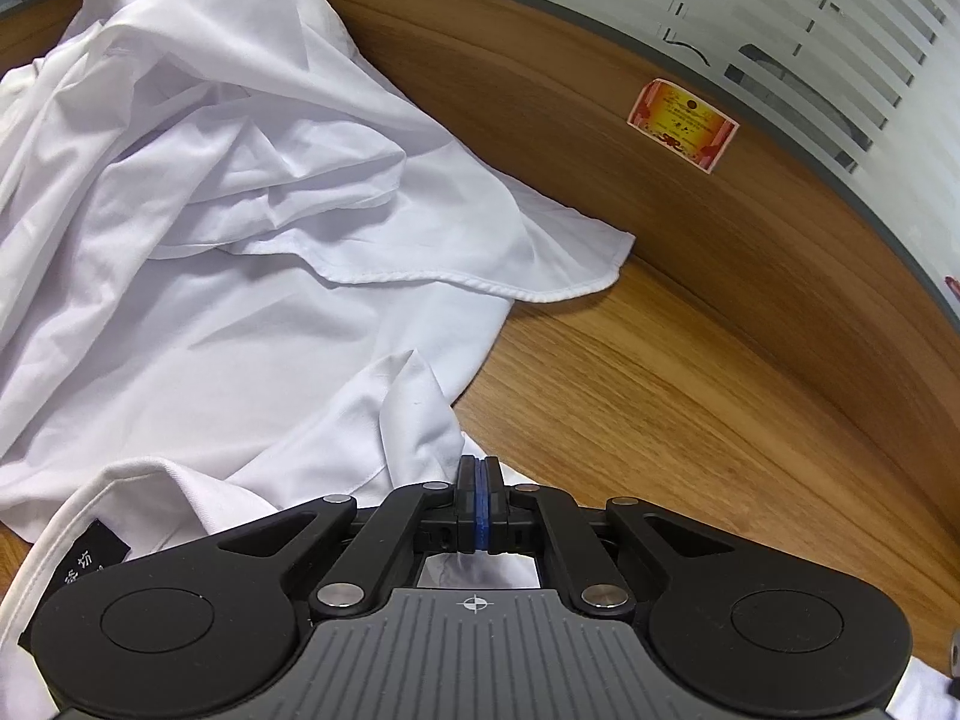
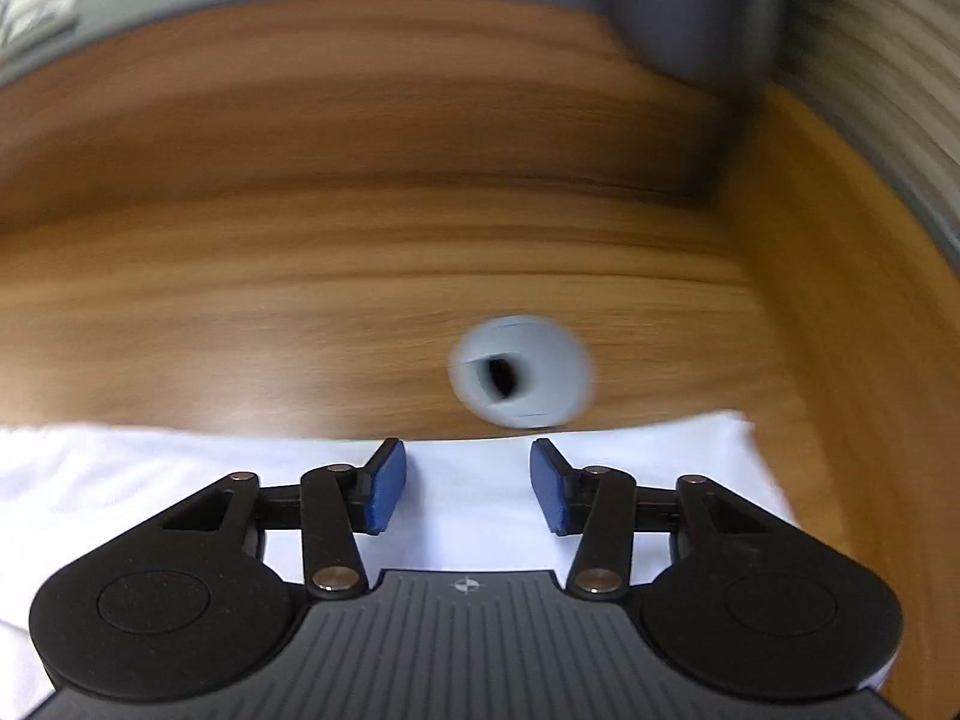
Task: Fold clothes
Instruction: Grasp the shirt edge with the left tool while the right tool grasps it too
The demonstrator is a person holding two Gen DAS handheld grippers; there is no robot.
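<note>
A crumpled white shirt (image 1: 240, 240) lies spread over the wooden table (image 1: 660, 390), filling the left half of the left wrist view. Its collar with a black label (image 1: 90, 552) sits at the lower left. My left gripper (image 1: 478, 468) is shut, its blue pads pressed together on a raised fold of the shirt at the garment's near right edge. In the blurred right wrist view, my right gripper (image 2: 468, 480) stands open just above a flat edge of white cloth (image 2: 120, 480), with nothing pinched between its pads.
A wooden back panel carries a red and yellow card (image 1: 682, 123), with frosted striped glass above it. A grey round cable grommet (image 2: 521, 372) sits in the tabletop just beyond the right gripper. A dark blurred object (image 2: 696, 6) stands at the far right corner.
</note>
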